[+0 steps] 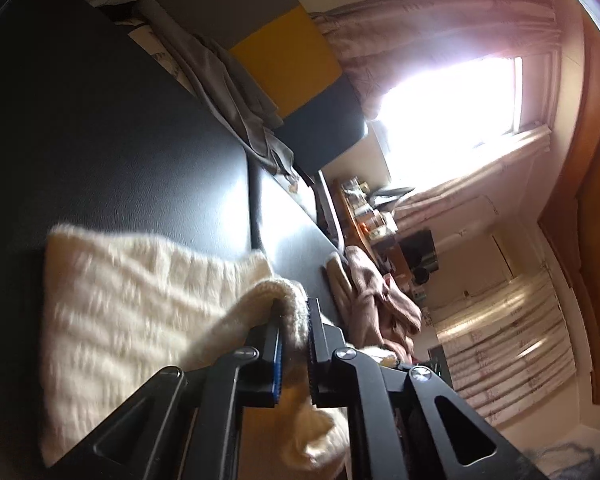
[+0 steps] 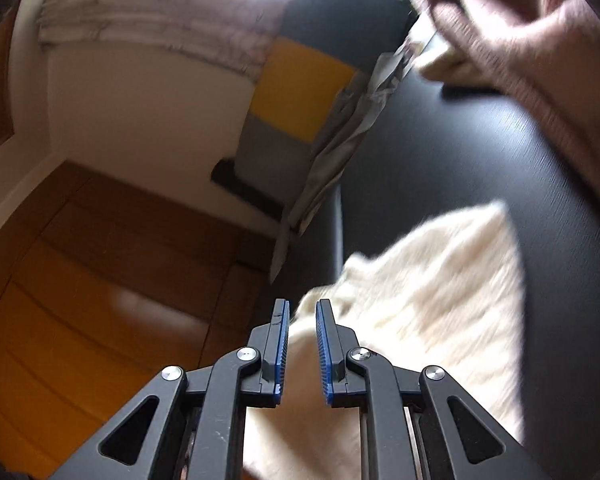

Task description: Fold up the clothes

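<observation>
Both fisheye views are lit by daylight from a blown-out window (image 1: 452, 108), with pink flare spread around it. The dark tabletop (image 1: 120, 128) is left in shadow, streaked by glare. The cream knit (image 2: 432, 292) is smeared by motion blur. Edges are bent and vignetted.

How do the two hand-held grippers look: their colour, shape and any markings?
Both look alike. The left hand-held gripper and the right hand-held gripper have matte black angular linkage arms with triangular cut-outs, round silver pivot screws, and flat fingers lined with ridged blue pads. No cables or sleeves show.
</observation>
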A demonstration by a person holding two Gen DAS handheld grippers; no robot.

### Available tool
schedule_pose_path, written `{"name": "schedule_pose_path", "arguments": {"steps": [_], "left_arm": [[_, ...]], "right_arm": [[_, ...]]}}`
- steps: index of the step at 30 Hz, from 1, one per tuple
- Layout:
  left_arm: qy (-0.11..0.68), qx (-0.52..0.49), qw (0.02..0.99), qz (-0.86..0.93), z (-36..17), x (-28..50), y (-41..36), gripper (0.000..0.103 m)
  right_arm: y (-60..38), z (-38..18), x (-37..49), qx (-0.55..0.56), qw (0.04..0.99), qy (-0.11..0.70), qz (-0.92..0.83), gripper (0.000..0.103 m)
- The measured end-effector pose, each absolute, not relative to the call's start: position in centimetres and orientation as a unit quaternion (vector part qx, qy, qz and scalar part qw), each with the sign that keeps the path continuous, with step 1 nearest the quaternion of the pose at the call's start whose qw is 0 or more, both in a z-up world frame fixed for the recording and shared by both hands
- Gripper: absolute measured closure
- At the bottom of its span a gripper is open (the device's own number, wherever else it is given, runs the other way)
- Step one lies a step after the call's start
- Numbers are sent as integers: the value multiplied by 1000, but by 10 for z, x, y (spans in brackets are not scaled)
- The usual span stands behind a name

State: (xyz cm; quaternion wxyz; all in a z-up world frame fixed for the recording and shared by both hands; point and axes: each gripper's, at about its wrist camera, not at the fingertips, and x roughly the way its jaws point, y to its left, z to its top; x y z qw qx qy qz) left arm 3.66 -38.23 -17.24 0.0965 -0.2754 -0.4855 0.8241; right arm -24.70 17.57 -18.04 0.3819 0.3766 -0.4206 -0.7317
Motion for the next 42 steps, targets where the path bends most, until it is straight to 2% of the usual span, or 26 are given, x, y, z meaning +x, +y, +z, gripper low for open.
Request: {"name": "schedule_pose_path", "arguments": {"steps": [3,6,7,8,9,10,11,12,15,19,21,22,23,27,33,36,38,39,40,42], "left_arm": [[-499,-290,79,813,-187,19,-392,96],[-508,-310,61,802,-202,12,-397,96],[-503,-314,57,803,-202,14,-397,94],[-499,-318,53,804,-202,17,-398,89],[-495,-322,49,806,-202,19,-399,87],[-490,-325,45,807,-202,22,-400,86],[-486,-329,41,809,-202,24,-400,84],[-482,-333,37,810,-202,27,-401,83],[-448,-333,15,830,-190,41,-406,77],[-371,-330,-33,867,-175,61,-410,60],[-316,-338,-53,885,-170,67,-410,57],[-296,-344,-52,890,-169,68,-409,57],[-277,-349,-48,894,-167,68,-408,57],[-209,-372,-7,904,-164,55,-397,57],[-208,-403,72,888,-172,24,-389,56],[-197,-417,90,883,-177,14,-383,56],[-192,-434,96,875,-185,8,-381,58],[-194,-444,101,869,-189,5,-379,58],[-195,-449,102,866,-190,4,-378,60],[-197,-438,94,872,-186,6,-376,83]], "right_arm": [[181,-186,-262,387,352,-410,-748,88],[171,-176,-262,397,360,-352,-767,86],[165,-170,-259,398,366,-326,-776,79],[157,-162,-255,399,376,-287,-786,64],[148,-155,-250,400,383,-245,-796,52],[138,-148,-245,400,390,-202,-805,31],[129,-142,-239,395,396,-155,-814,21],[120,-138,-235,391,402,-110,-821,20],[92,-135,-233,383,413,-12,-826,20],[58,-142,-245,404,412,70,-814,21],[44,-151,-254,427,407,102,-801,41],[40,-155,-256,436,405,114,-795,75],[39,-157,-256,438,404,120,-794,90],[38,-163,-256,445,401,130,-790,90],[42,-168,-260,456,399,109,-788,85],[46,-170,-265,463,397,95,-787,77],[51,-172,-268,468,394,85,-786,67],[53,-173,-269,470,393,80,-786,65],[52,-174,-270,470,395,76,-786,65],[51,-175,-269,465,398,76,-787,65]]}}
